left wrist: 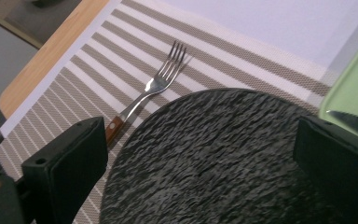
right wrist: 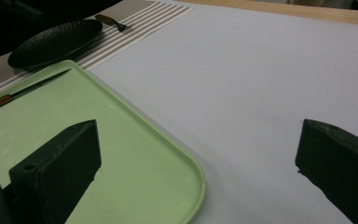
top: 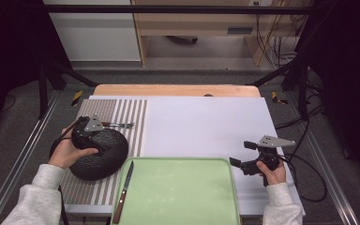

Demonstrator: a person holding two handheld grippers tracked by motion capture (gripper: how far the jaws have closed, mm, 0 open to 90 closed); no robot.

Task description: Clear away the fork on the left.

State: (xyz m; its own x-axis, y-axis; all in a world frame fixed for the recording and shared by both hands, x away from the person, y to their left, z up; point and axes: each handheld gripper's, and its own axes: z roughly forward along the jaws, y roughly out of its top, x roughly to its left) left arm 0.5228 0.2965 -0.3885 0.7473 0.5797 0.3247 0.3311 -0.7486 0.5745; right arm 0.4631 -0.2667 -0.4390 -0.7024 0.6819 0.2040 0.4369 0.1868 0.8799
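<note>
Black plate (top: 98, 154) on the striped mat (top: 122, 112), just beside the green tray (top: 178, 192).
Left gripper (top: 91, 133) is held spread over the plate; one rim edge should be pinched squarely, clear of the fork (left wrist: 161, 79) behind the plate.

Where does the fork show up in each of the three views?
High view: the fork lies on the striped placemat, just beyond the black plate.
Left gripper view: the fork is upper centre, tines pointing up, beyond the plate.
Right gripper view: the fork is at the top left, behind the plate.
Shared landmark: the black plate.
</note>
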